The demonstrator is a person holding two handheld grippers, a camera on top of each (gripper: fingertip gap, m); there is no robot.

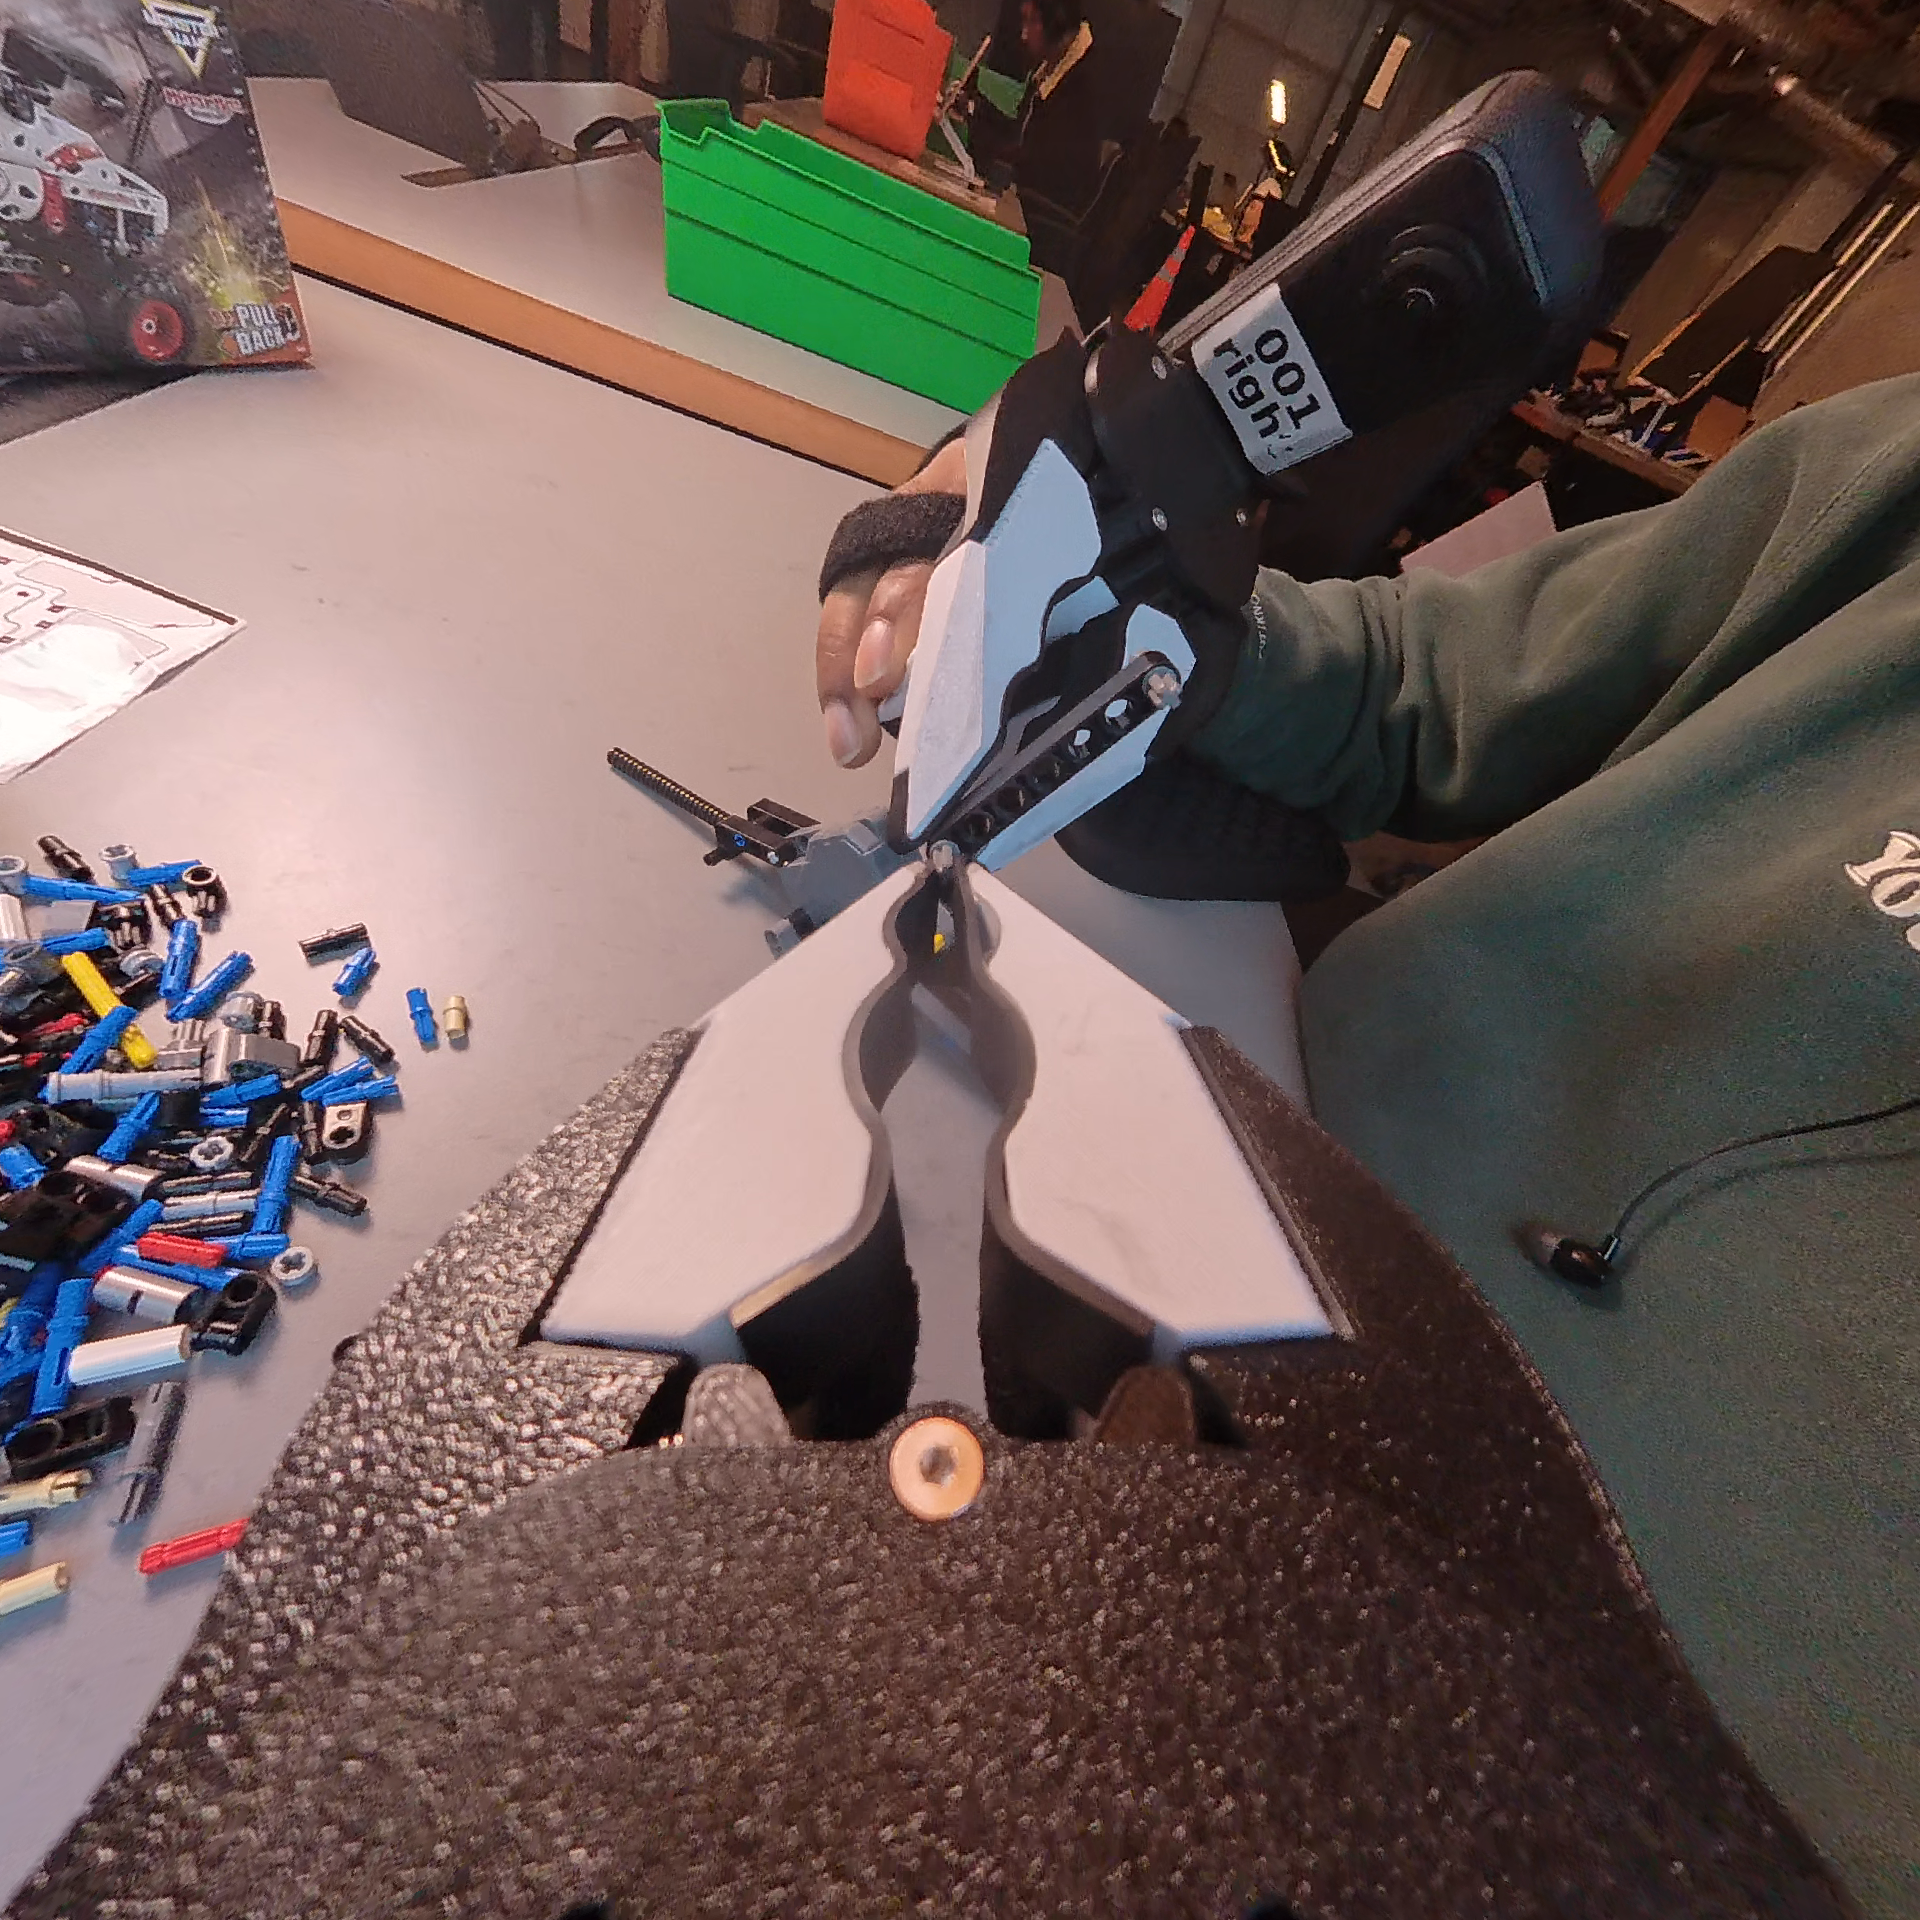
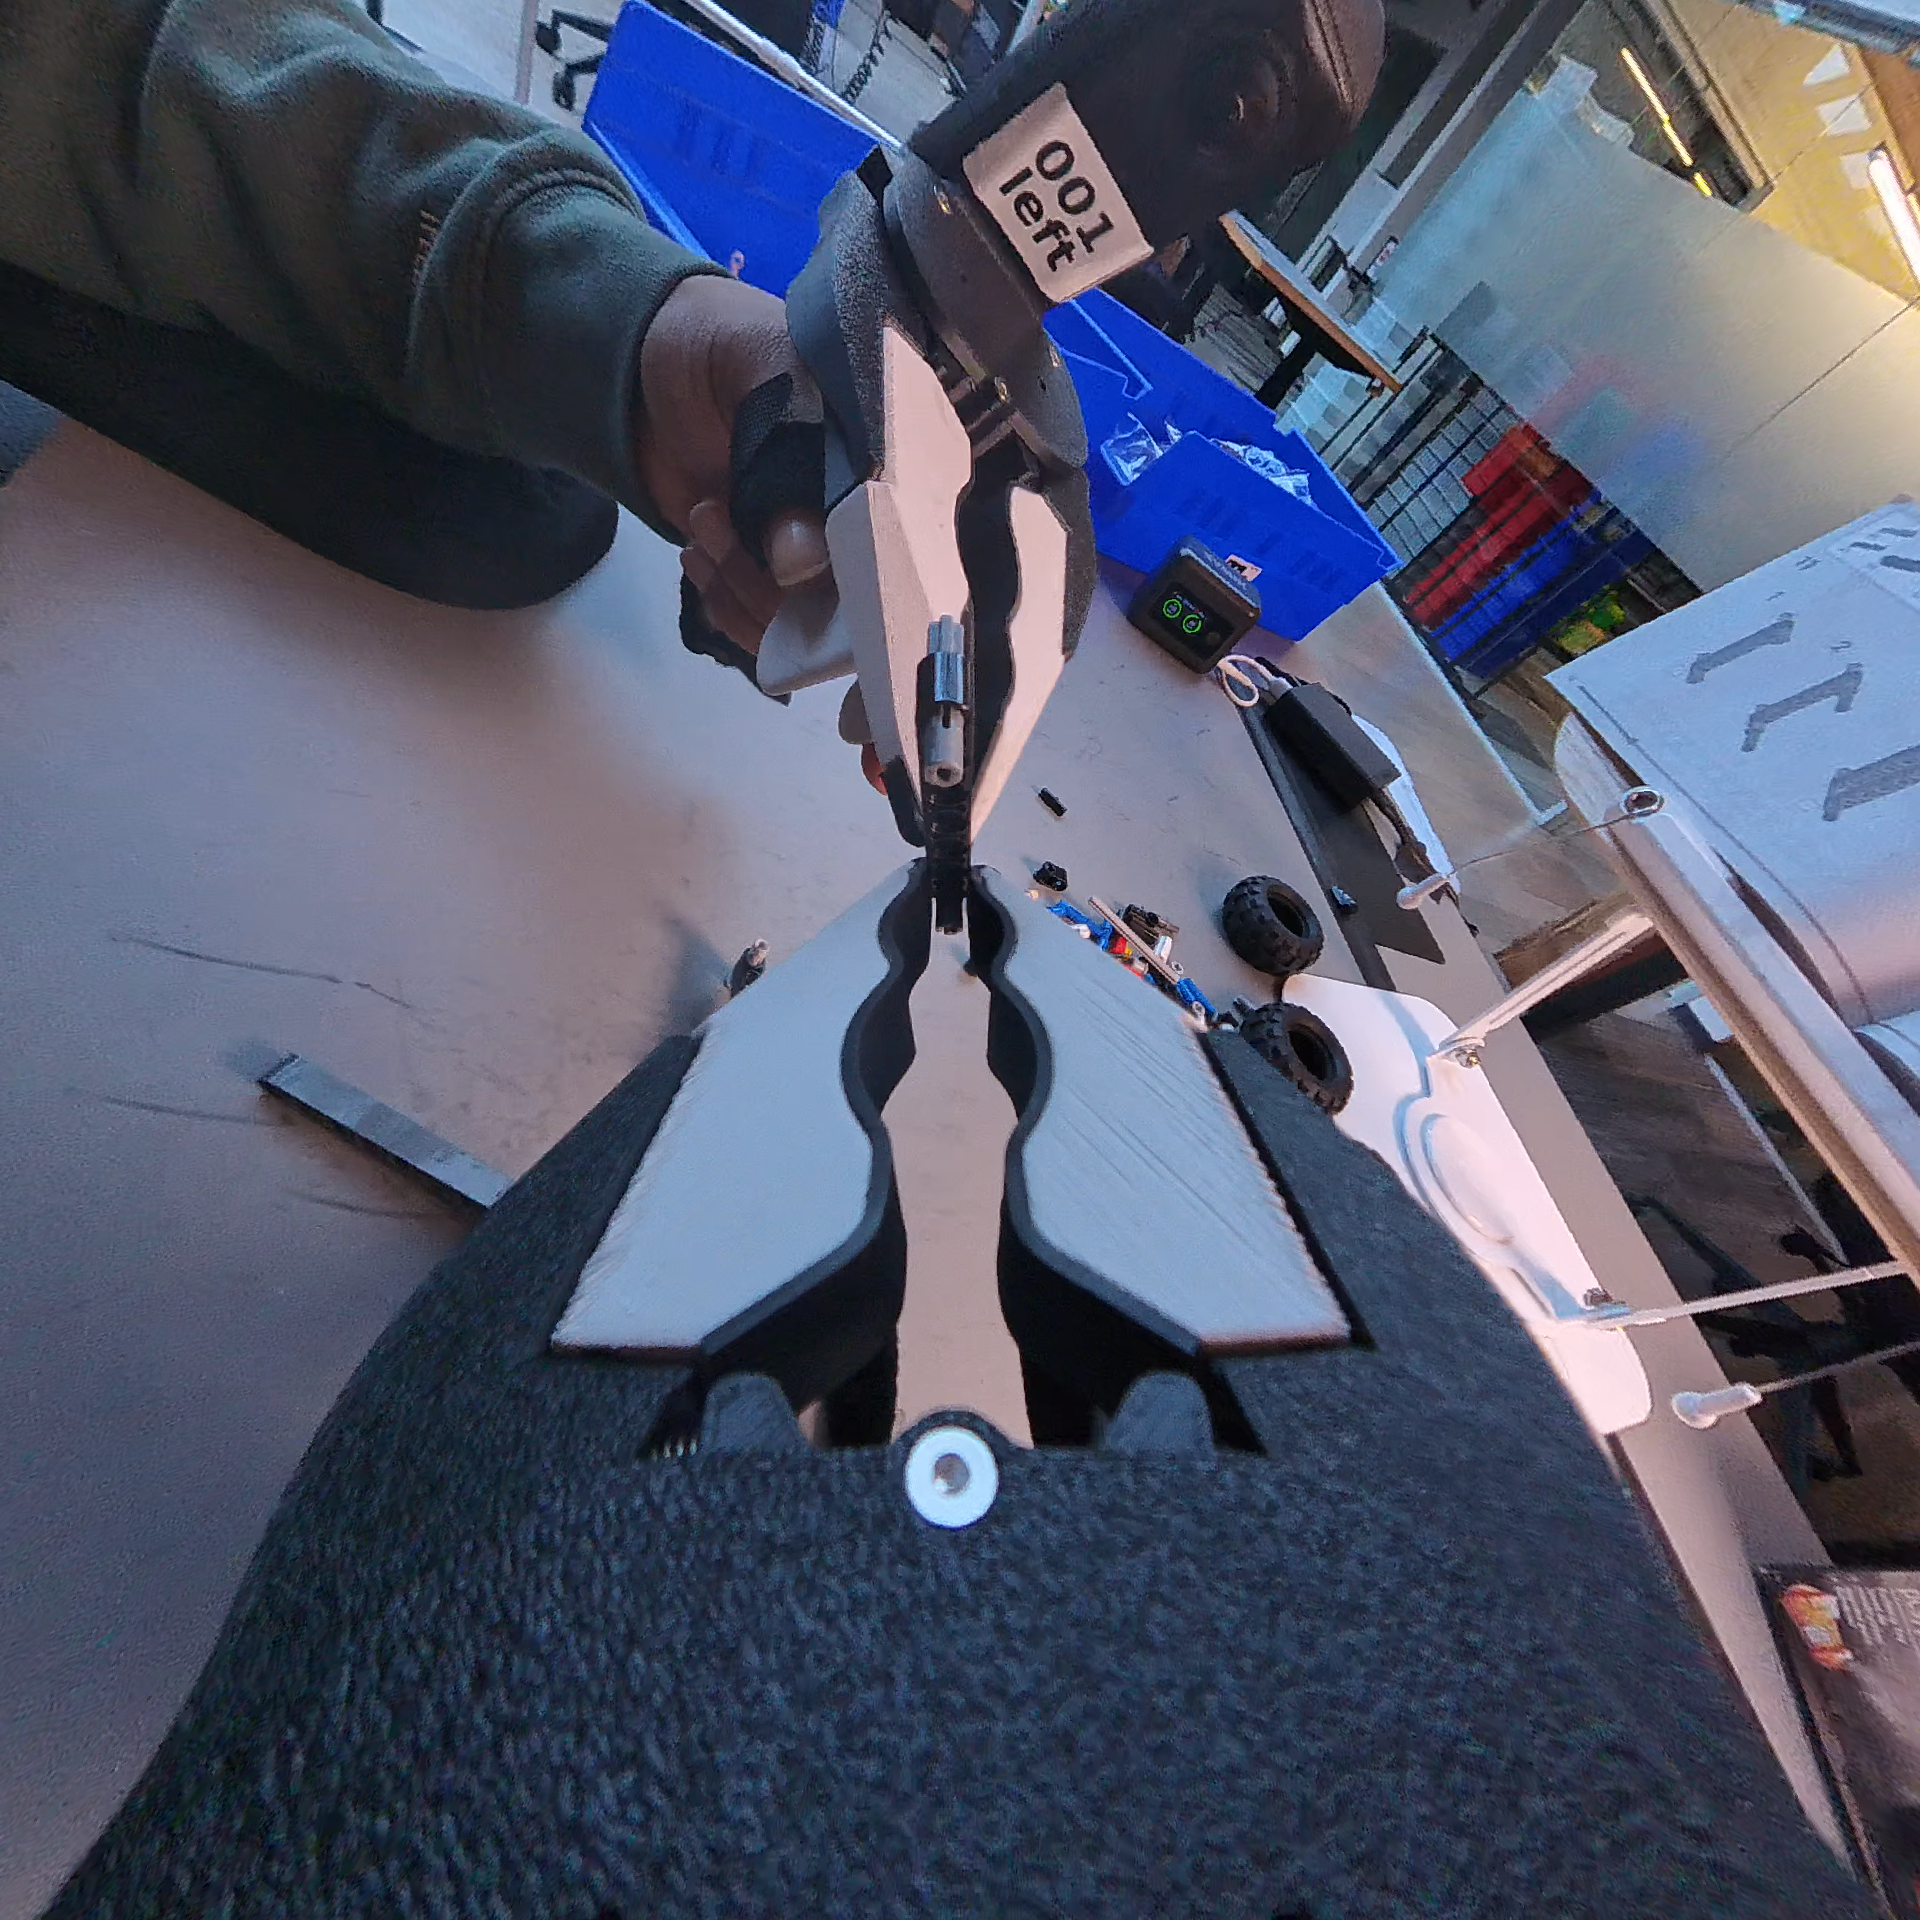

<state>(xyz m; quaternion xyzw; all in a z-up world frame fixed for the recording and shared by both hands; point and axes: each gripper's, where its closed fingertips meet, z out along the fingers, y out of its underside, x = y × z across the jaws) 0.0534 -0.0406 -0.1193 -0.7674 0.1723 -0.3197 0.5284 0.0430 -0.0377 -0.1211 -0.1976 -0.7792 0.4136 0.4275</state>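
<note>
Above the table (image 1: 520,540), both claws pinch one black holed beam (image 1: 1049,758) tip-to-tip.

On the grey surface (image 1: 468,499), loose blue and black building pieces (image 1: 156,1122) lie heaped. Beyond that heap lies an instruction sheet (image 1: 83,644); farther still stands a toy box (image 1: 135,187), and well right of the box, green bins (image 1: 842,249).

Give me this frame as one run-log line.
left gripper: shut on grey pin | right gripper: shut on black beam | tips meeting above table | loose parts pile left
</note>
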